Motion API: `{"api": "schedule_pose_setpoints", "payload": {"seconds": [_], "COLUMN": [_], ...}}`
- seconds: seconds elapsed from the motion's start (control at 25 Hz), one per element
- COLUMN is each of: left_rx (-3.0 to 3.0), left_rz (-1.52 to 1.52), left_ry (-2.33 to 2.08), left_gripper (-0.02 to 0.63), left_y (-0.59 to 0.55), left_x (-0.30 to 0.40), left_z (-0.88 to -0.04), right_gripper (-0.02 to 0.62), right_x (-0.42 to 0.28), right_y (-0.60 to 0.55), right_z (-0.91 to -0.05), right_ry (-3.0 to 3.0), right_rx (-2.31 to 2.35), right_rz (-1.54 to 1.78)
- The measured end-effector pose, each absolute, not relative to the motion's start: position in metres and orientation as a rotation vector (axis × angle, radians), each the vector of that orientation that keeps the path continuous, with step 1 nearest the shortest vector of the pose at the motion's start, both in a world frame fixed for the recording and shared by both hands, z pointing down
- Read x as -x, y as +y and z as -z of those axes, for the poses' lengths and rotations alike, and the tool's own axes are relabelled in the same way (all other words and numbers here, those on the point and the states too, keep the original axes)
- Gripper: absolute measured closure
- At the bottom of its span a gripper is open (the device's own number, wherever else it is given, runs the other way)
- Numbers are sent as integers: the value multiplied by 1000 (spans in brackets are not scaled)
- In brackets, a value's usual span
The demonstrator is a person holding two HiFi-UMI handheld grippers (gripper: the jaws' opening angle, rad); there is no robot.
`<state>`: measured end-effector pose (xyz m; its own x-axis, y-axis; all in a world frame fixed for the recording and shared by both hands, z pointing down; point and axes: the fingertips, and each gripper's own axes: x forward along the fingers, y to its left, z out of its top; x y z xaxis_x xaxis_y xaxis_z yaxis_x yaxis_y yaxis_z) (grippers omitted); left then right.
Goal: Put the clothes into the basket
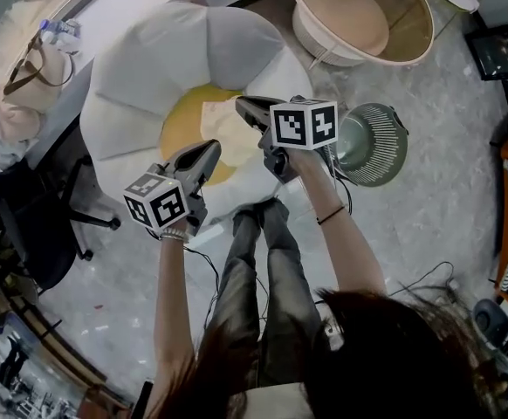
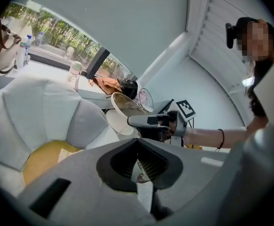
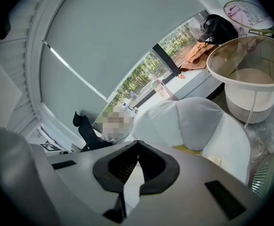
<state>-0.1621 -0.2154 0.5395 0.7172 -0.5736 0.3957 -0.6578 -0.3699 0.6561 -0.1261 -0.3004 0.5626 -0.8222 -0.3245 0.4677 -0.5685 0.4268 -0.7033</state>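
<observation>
The basket (image 1: 428, 26), a wide beige-rimmed tub on a white base, stands on the floor beyond the flower-shaped chair (image 1: 132, 77); its inside shows a smooth peach-coloured bottom. The cloth (image 1: 223, 133), pale cream, lies crumpled on the chair's yellow centre, ringed by the white petals and well apart from the basket. A grey-green fan (image 1: 372, 144) sits on the floor to the right, between the person and the basket.

The left claw (image 1: 212, 147) has its jaws pressed together, tip to tip, pinching nothing; it hangs just over the near edge of the yellow centre, beside the cloth. The right claw (image 1: 241, 103) is likewise pressed together and empty, its tips above the cloth's far side; contact with it cannot be made out.

Both forearms reach forward from the person, roughly parallel, each hand wrapped round a handle behind its marker cube. Both claws point forward and slope gently down toward the chair.
</observation>
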Motion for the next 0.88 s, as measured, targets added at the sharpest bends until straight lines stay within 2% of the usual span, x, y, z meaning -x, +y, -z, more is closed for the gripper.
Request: {"api": "schedule_pose_setpoints", "payload": {"seconds": [0.88], "left_rx": [-1891], "left_rz": [-139], "left_ry": [-876], "left_gripper": [595], "left_y": [-205], "left_x": [150], "left_z": [-655], "right_gripper": [585], "right_x": [120], "right_y": [-278], "right_z": [-698], "right_ry": [-2180], "right_rx": [-716], "right_rz": [-1391]}}
